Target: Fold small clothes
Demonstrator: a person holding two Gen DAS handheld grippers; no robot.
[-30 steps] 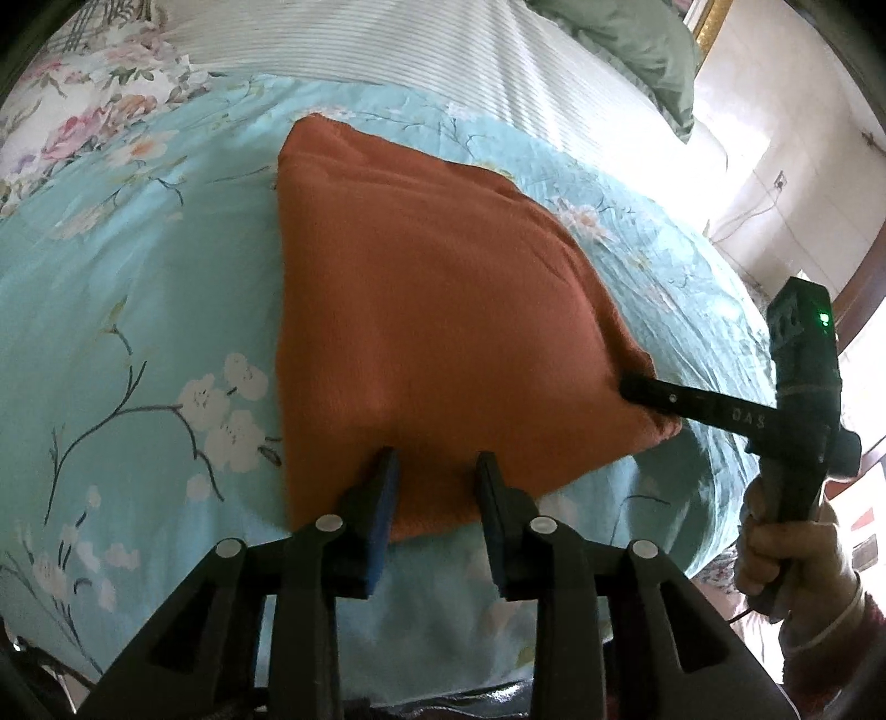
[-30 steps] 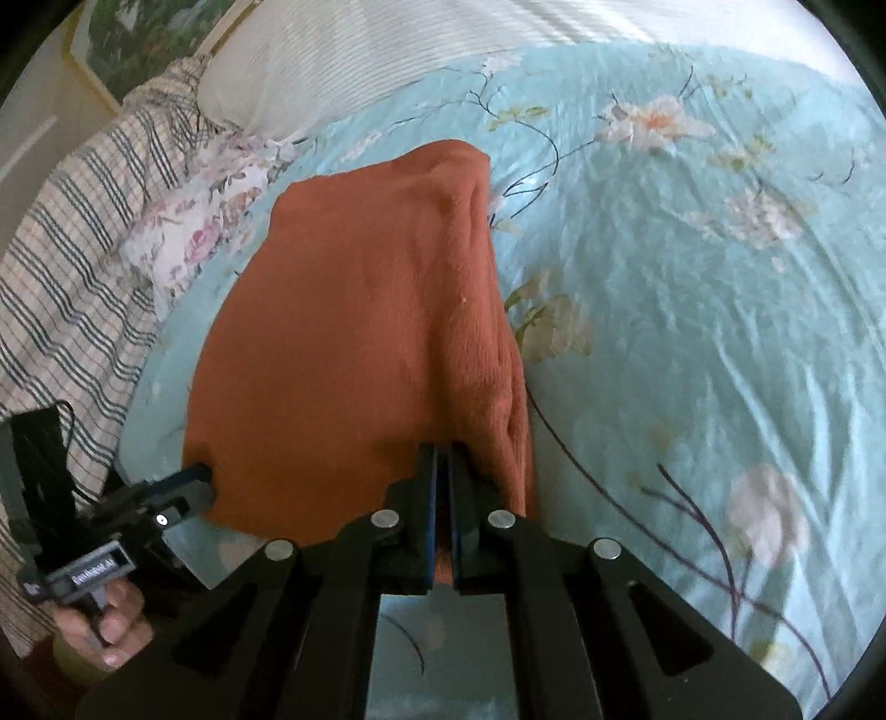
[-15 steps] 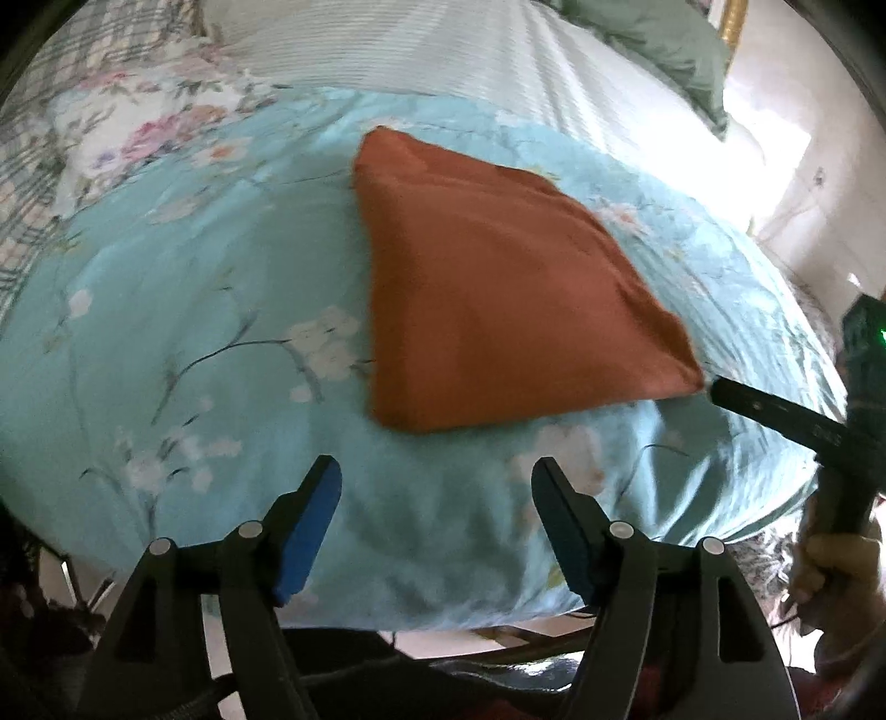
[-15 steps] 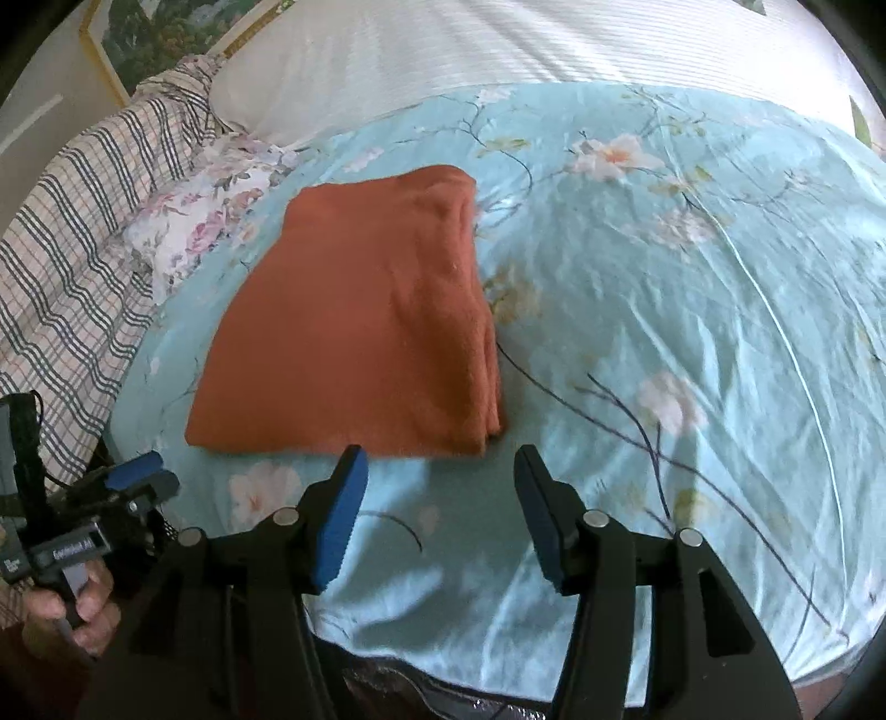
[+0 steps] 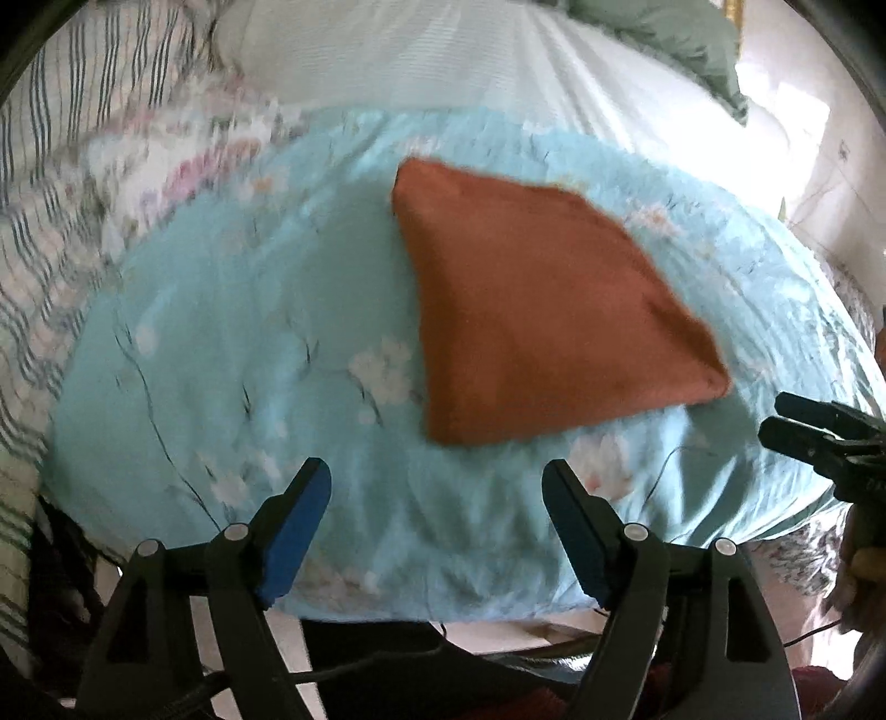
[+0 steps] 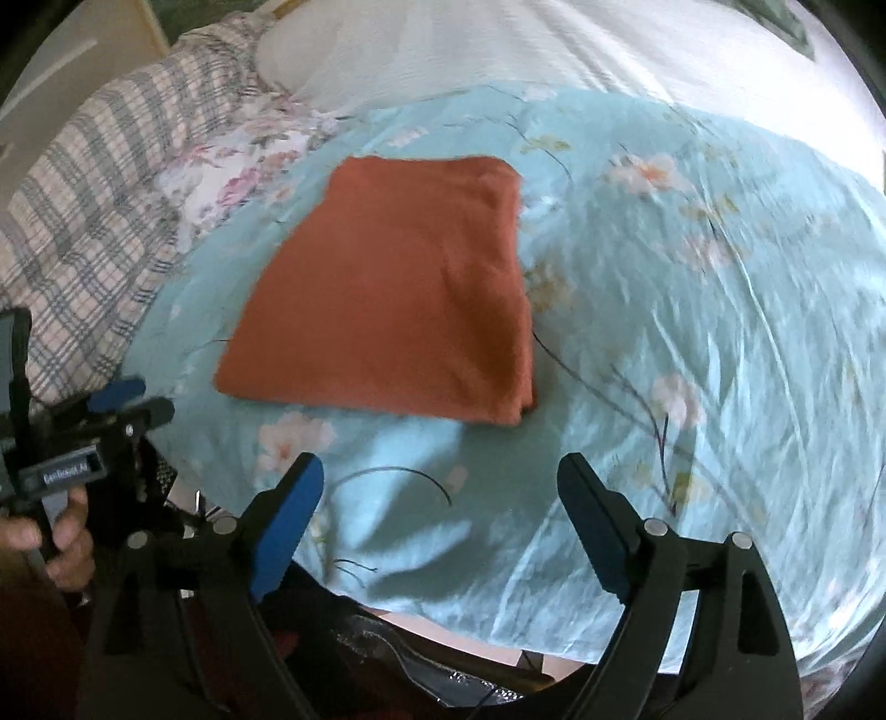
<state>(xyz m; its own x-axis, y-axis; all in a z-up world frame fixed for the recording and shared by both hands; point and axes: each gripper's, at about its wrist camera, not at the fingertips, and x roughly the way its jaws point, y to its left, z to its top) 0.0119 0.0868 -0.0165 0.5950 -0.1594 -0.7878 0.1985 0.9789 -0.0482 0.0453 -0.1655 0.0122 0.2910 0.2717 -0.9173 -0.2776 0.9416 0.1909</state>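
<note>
A rust-orange cloth (image 5: 537, 310) lies folded flat on the light-blue floral bedspread (image 5: 232, 343); it also shows in the right wrist view (image 6: 404, 288). My left gripper (image 5: 437, 487) is open and empty, hovering near the bed's front edge, short of the cloth's near edge. My right gripper (image 6: 443, 482) is open and empty, back from the cloth's near right corner. The right gripper also shows at the right edge of the left wrist view (image 5: 819, 432), and the left gripper at the left of the right wrist view (image 6: 122, 399).
A plaid blanket (image 6: 83, 210) and a pink floral pillow (image 6: 232, 160) lie to the left. A white striped sheet (image 5: 454, 61) and a green pillow (image 5: 675, 39) lie at the far side. The bed's front edge drops off just under both grippers.
Both grippers let go of the folded cloth, opened wide and drew back towards the bed's front edge. The cloth stays flat on the bedspread.
</note>
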